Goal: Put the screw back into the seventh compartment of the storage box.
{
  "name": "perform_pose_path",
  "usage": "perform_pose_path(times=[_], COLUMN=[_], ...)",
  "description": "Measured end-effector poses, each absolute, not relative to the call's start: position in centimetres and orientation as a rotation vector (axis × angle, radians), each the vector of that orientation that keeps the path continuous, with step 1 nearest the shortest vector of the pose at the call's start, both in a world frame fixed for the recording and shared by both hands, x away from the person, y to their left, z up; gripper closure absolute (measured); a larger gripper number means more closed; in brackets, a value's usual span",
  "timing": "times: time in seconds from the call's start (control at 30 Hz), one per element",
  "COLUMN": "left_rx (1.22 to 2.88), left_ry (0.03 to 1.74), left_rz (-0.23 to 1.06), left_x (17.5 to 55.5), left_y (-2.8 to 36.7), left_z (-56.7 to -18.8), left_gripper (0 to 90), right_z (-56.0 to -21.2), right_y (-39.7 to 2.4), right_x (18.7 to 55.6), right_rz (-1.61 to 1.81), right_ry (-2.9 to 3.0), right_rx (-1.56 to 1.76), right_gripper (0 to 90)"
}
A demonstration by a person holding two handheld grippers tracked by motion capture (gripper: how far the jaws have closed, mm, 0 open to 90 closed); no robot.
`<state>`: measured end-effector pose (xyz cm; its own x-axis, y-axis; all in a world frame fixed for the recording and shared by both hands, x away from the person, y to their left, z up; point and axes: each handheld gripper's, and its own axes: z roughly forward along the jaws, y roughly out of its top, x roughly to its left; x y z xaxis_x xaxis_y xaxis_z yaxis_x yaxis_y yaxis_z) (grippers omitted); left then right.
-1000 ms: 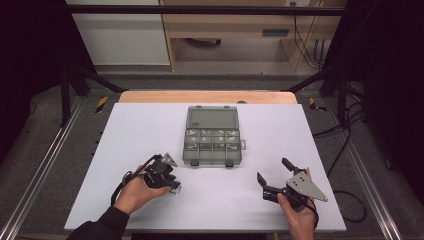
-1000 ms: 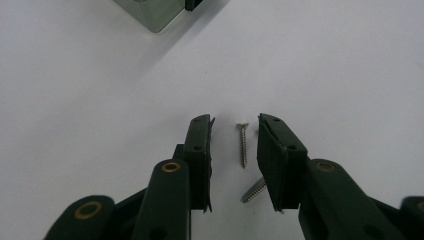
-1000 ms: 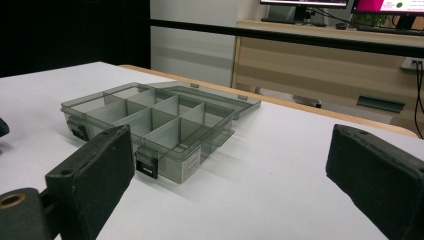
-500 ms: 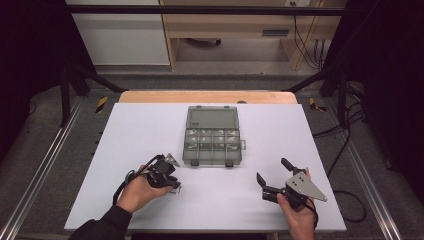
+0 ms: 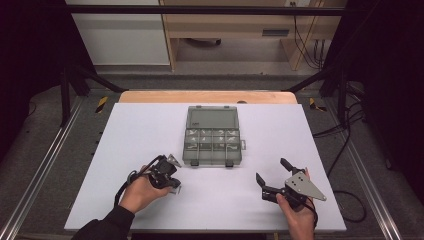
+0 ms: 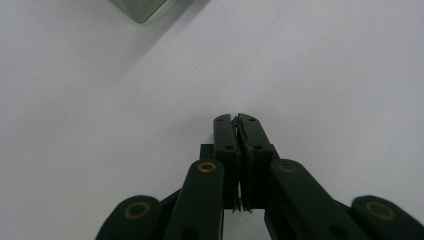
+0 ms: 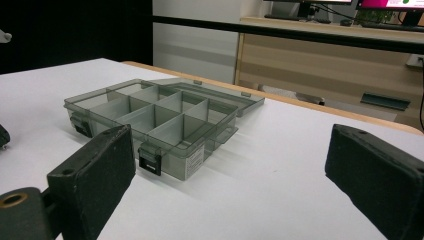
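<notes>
A smoky clear compartment box [image 5: 212, 145] lies open at the table's middle, its lid [image 5: 212, 119] flat behind it. The compartments look empty in the right gripper view, where the box [image 7: 150, 115] sits ahead and to the left. My left gripper [image 5: 172, 186] points down at the white table, in front of the box's left corner [image 6: 142, 7]. Its jaws have just been closing and now stand shut [image 6: 236, 120]; only a thin pale sliver shows in their seam. My right gripper [image 5: 273, 171] rests in front of the box and to its right, open [image 7: 232, 165], with nothing between its fingers.
The white table top [image 5: 125, 130] ends at a wooden strip [image 5: 207, 96] at the back. Metal rails [image 5: 45, 165] run along both sides. A cable [image 5: 350, 200] lies off the right edge. A wooden desk [image 7: 325, 55] stands beyond the table.
The left gripper's outline has drawn in a little near the table. Both hands stay where they were, and the box has not moved.
</notes>
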<state>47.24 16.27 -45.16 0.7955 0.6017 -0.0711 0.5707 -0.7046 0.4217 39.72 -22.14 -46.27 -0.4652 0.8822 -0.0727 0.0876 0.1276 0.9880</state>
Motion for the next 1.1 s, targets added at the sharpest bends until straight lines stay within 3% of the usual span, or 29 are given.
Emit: perform_pose_path(times=[1.1], left_rx=[2.517], left_ry=[0.897], left_rz=[0.102], left_x=[47.21], left_y=[16.96], left_z=[-44.74], left_gripper=[87.8], right_z=[-46.38], right_y=[-22.08], right_x=[39.81], right_rz=[1.411], right_ry=[1.698], right_rx=[0.954], right_gripper=[5.7])
